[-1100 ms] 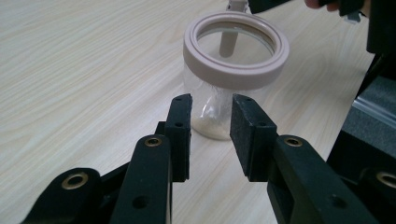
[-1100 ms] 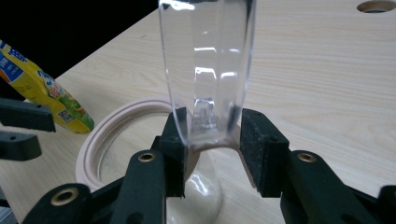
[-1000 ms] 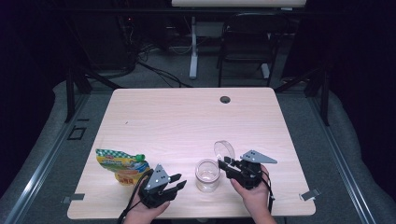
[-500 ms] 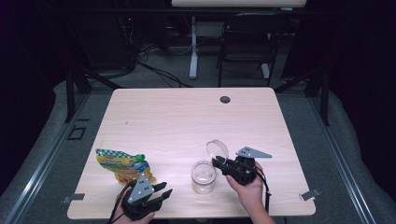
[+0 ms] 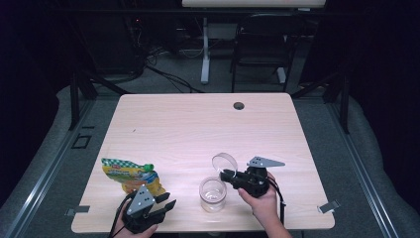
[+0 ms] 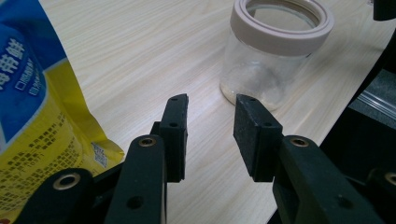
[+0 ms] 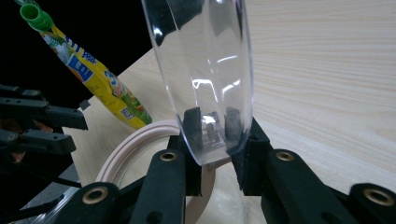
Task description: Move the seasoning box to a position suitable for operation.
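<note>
A clear jar [image 5: 213,194] with a pale pink collar stands upright and open near the front edge of the tabletop [image 5: 198,129], a little right of the middle. The right gripper [image 5: 229,174], held in a hand at the front right, reaches in from the right, and its fingers [image 7: 192,122] are clamped on the lower edge of the jar's clear round lid [image 5: 224,162]. The lid stands tilted on edge just above and behind the jar's mouth; in the right gripper view the pink collar [image 7: 140,140] curves directly below the pinched lid [image 7: 205,70], and whether lid and collar are joined at that point cannot be told. These fingers have just been closing, and the lid is between them. The left gripper [image 5: 167,203] sits at the front edge, left of the jar and well apart from it, pointing to the right toward the jar. Its fingers [image 6: 175,126] stand partly apart with nothing between them and have just been opening; in the left gripper view they frame bare wood, with the jar [image 6: 275,51] ahead of them. A yellow and blue refill pouch [image 5: 130,174] with a green cap [image 5: 150,166] lies flat near the front left corner, just beside the left gripper on its far left side. A small dark round grommet [image 5: 238,105] sits in the tabletop near the back edge, right of the middle.
</note>
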`<state>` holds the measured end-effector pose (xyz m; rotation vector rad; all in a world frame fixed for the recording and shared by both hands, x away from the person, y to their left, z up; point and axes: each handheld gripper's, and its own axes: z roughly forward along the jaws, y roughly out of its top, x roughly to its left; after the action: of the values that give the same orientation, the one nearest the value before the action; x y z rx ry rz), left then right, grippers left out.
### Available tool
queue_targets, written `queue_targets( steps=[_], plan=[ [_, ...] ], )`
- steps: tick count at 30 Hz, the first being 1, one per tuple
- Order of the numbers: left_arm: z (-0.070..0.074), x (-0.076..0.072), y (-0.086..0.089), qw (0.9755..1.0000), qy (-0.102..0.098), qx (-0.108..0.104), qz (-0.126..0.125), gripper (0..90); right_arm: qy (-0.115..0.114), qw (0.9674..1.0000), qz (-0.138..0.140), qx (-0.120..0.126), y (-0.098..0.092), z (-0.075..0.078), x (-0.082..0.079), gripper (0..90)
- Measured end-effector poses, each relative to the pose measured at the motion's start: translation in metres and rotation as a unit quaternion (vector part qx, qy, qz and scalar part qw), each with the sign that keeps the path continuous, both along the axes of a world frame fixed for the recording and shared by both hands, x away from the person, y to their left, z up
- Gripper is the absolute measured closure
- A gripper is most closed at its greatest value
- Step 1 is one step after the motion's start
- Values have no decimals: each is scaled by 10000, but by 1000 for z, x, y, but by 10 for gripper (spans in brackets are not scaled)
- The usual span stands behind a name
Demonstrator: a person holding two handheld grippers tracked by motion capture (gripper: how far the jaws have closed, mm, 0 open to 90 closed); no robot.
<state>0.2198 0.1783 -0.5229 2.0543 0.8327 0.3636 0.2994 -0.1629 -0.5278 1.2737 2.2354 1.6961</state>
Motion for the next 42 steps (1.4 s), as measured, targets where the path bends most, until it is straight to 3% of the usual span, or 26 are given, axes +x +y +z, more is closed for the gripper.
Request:
queue_targets(
  steps=[3,8,14,22,30,42],
  plan=[
    [-2,0,-2,10000,20,12,-21,650,-52,10000,-23,-9,1,0,2,745],
    [-4,2,-1,10000,42,9,-22,647,-137,9995,-282,-77,-1,0,3,639],
    [-4,4,-1,10000,34,-7,-35,644,-178,9990,-404,-44,-8,2,-6,602],
    [-8,9,-6,9998,150,-71,-93,624,-403,9971,-518,-392,-10,4,-17,621],
    [-9,12,-7,9997,175,-103,-100,620,-467,9972,-479,-319,-10,7,-17,716],
    [-9,11,-7,9998,161,-113,-93,612,-494,9973,-416,-348,-14,8,-19,674]
  ],
)
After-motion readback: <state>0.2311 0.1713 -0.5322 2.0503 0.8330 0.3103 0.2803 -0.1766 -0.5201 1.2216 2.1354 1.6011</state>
